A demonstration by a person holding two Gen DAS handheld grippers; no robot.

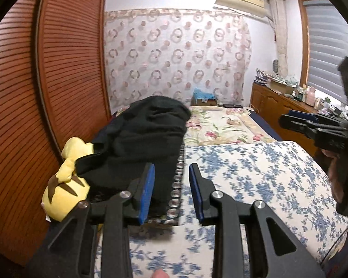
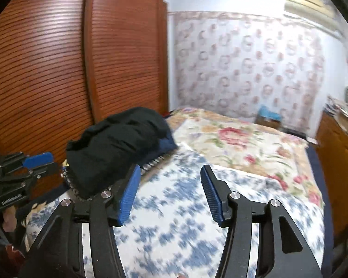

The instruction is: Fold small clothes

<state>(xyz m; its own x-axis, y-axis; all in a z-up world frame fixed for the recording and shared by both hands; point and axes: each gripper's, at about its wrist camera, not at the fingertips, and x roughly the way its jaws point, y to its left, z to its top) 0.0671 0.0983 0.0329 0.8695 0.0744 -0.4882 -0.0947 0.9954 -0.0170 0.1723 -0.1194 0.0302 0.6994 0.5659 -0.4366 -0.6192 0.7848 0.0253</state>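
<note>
Left wrist view: we are holding the left gripper (image 1: 171, 173) over a bed (image 1: 255, 173) covered in blue-flowered cloth, its jaws standing wide apart and gripping nothing. A heap of dark clothes (image 1: 146, 134) is lying at the bed's left edge, against a yellow plush toy (image 1: 65, 185) beside the slatted wooden wardrobe (image 1: 58, 69). We are keeping the right gripper (image 2: 170, 185) above the same bedspread, its jaws likewise parted and empty, the dark heap lying just ahead to its left
</note>
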